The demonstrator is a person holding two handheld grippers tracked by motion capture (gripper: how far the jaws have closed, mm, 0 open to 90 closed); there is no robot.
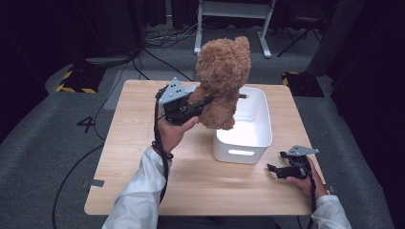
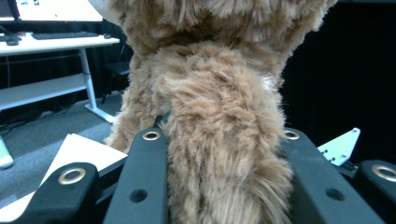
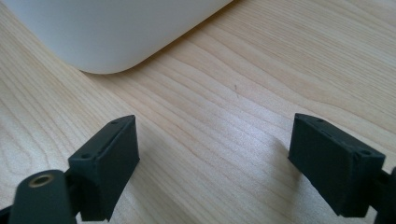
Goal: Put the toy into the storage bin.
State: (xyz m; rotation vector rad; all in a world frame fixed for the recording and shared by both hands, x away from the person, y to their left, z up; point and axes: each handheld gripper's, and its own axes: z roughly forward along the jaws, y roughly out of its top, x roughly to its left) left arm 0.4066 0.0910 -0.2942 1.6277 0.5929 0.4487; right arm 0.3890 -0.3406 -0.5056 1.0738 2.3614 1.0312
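While the left hand-held gripper [image 1: 203, 102] is clamping a limb of the brown teddy bear [image 1: 222, 78] above the white bin [image 1: 248, 138] at frame centre, the right hand-held gripper [image 1: 279, 171] is resting low on the surface [image 1: 143, 181] at lower right, jaws apart, holding nothing.

The bin [image 1: 248, 138] sits right of centre on the desk [image 1: 143, 143]. The teddy bear [image 1: 222, 81] hangs above the bin's left rim, with the right gripper [image 1: 279, 170] near its front-right corner.
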